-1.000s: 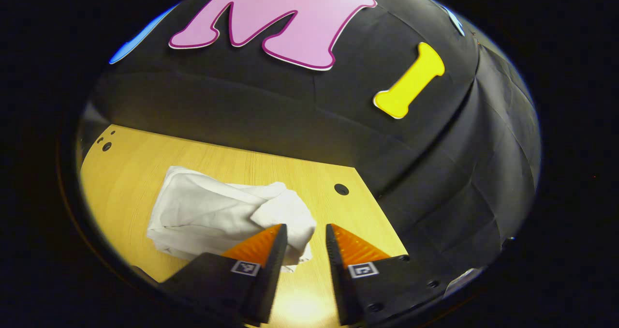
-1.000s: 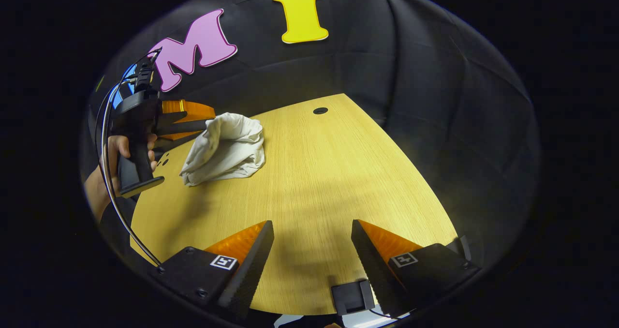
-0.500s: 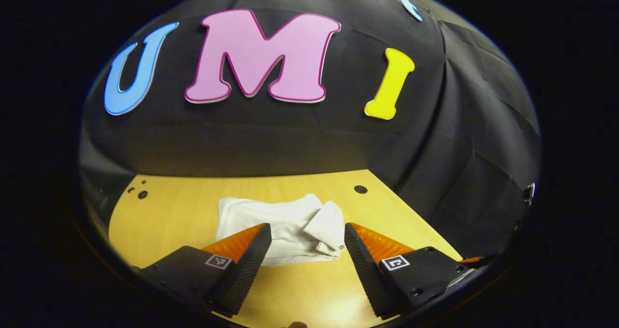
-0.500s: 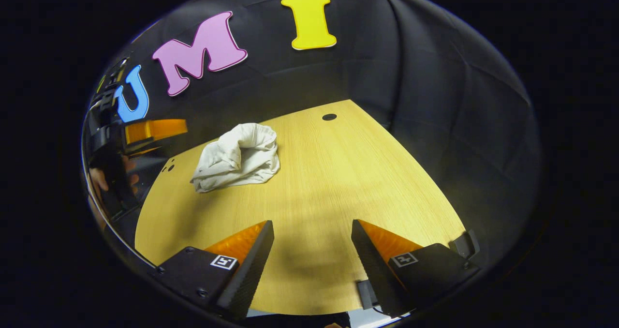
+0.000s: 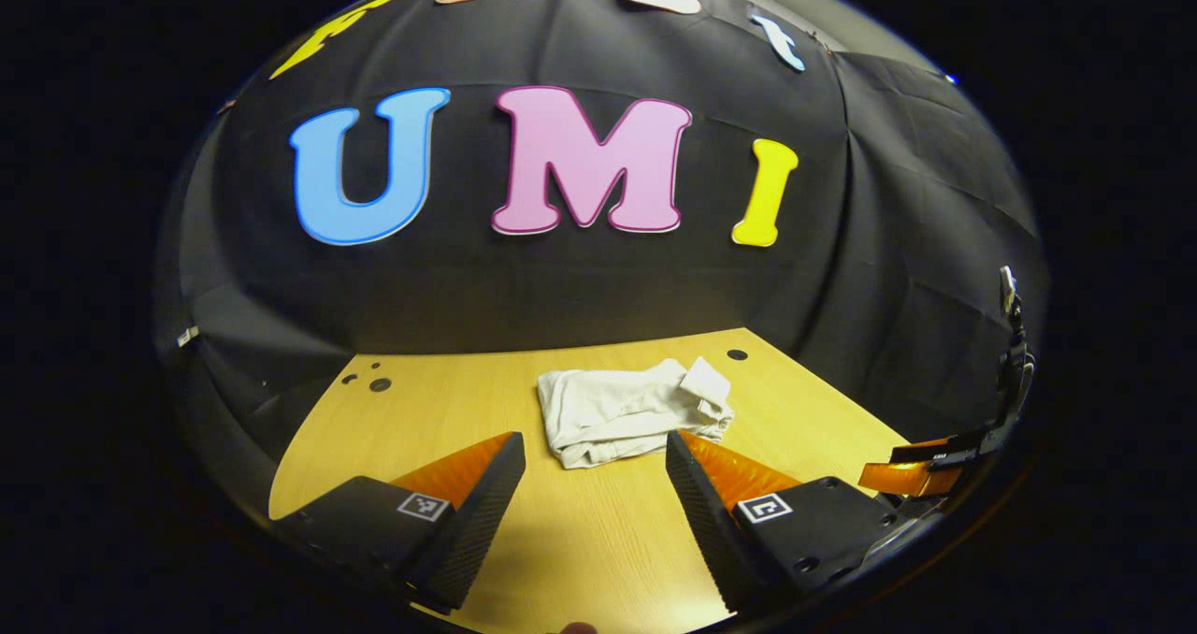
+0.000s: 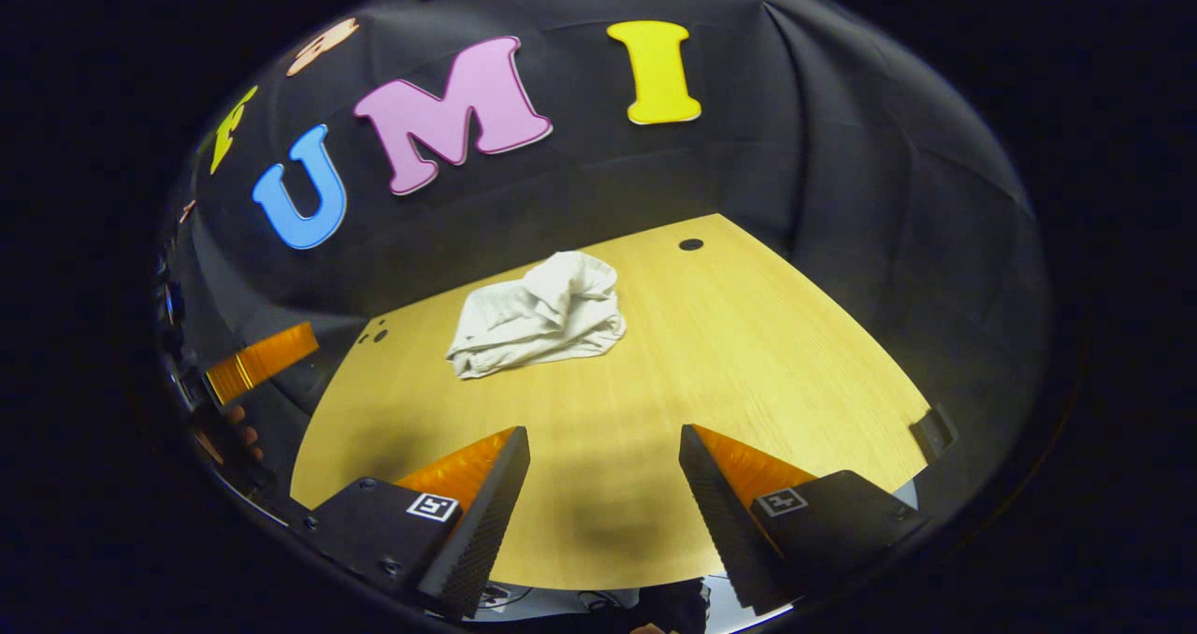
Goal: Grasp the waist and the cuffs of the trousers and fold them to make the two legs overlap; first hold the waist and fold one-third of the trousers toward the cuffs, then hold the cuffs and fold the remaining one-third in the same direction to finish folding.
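White trousers [image 5: 633, 410] lie in a compact folded bundle on the wooden table [image 5: 598, 540], toward its far edge, long axis running side to side. They sit ahead of both grippers, touching neither. The left gripper [image 5: 596, 470] looks nearer; the right gripper [image 6: 605, 466] is well back. Both grippers stand open and empty. No brand or label on the trousers is readable.
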The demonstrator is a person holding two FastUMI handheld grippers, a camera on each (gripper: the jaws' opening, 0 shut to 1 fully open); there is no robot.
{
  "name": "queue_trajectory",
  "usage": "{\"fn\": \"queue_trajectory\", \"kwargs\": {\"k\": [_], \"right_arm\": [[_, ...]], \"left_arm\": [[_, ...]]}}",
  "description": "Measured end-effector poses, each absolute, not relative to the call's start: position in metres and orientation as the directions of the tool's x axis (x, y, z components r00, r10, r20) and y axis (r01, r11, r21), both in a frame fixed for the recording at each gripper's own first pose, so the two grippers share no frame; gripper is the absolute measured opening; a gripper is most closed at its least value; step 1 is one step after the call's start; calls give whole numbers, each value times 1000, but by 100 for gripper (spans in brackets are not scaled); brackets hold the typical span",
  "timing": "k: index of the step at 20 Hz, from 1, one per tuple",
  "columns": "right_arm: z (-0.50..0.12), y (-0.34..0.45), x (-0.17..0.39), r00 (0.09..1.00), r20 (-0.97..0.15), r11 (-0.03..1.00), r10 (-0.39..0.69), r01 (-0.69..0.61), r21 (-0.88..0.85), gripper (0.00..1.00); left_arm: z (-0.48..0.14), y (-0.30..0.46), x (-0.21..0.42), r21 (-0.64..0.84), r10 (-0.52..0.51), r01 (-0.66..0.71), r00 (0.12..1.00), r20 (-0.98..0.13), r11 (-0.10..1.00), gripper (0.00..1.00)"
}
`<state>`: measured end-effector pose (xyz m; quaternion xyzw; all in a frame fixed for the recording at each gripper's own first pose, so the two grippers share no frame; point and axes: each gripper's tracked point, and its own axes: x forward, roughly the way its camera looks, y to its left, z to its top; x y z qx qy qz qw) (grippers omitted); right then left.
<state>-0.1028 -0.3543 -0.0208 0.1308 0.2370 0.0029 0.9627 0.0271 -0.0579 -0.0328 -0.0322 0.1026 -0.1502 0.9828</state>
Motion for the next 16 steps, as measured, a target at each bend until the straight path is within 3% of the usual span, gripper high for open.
{"fn": "queue_trajectory", "kwargs": {"k": [7, 14, 15, 16], "right_arm": [[-1, -301, -141, 914, -388, 983, 121, -54, 177, 99], [-3, -290, -188, 922, -369, 984, 117, -58, 168, 98], [-4, -290, -195, 921, -371, 984, 119, -59, 170, 98], [-3, -289, -201, 919, -375, 982, 124, -59, 180, 99]], "left_arm": [[-72, 10, -51, -213, -179, 138, 967, -182, 967, 96], [-79, 56, -100, -237, -58, 17, 984, -166, 971, 96], [-79, 59, -106, -235, -49, 9, 985, -164, 972, 92], [-79, 57, -112, -234, -47, 7, 986, -163, 972, 96]]}}
